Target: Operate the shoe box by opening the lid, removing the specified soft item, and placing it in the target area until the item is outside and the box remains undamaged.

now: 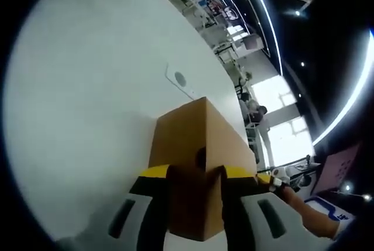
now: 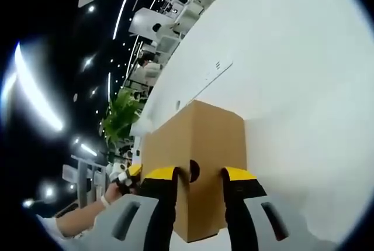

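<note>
We hold the left gripper and right gripper clamped on opposite ends of the shoe box. It sits on the white table, well inside its edges, near an inset socket plate.

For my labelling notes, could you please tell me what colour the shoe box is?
Plain brown cardboard; the shoe box shows best in the right gripper view.

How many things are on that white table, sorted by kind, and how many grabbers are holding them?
Cardboard shoe box: 1, lid closed
Grippers clamped on the box ends: 2, left gripper and right gripper
White table: 1
Round flush plate in the tabletop: 1
Total: 5
</note>
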Demonstrator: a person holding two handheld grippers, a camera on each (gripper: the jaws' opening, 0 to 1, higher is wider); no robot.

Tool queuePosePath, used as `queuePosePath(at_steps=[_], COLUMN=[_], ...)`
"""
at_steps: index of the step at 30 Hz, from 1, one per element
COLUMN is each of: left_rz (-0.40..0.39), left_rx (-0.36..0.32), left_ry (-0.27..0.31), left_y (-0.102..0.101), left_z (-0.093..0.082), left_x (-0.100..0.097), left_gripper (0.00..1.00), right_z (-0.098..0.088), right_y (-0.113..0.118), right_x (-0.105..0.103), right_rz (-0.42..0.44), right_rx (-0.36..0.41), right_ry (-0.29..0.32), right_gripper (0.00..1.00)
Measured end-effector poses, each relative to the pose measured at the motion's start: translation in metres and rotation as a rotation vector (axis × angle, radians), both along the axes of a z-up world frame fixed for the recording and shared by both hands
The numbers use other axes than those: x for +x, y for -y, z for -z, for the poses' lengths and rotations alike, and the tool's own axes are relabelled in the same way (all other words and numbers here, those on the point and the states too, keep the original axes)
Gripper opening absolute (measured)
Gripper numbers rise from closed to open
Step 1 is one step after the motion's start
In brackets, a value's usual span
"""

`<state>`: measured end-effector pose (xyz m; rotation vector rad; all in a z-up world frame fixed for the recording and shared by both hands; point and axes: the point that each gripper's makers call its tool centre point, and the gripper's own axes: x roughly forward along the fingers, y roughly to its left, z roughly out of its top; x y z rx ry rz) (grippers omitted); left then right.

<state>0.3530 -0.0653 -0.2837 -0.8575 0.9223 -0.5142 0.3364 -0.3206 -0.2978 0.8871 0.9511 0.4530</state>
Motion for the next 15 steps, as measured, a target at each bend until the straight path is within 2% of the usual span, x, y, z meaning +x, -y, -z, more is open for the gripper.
queuePosePath(at_steps=[4,6,15], left_rz=[-0.006,-0.008,-0.017], left_rx=[0.001,0.001,0.003], left_ry=[-0.002,-0.004,-0.008], left_y=[0.0036,0.0007,0.0021], left_z=[-0.0031,-0.0012,-0.0028], left_x=[-0.0074,-0.0042,-0.0089], left_gripper=[0.33,0.33,0.33], right_z=[-0.0014,0.0015,-0.0009], right_y=[-0.0008,0.0022,0.0006], right_x=[0.0004,0.0051,0.0030], right_rz=[-0.001,-0.003,-0.002], right_rx=[-0.006,-0.006,-0.005], right_ry=[0.001,0.001,0.008], right_gripper=[0.29,0.29,0.29])
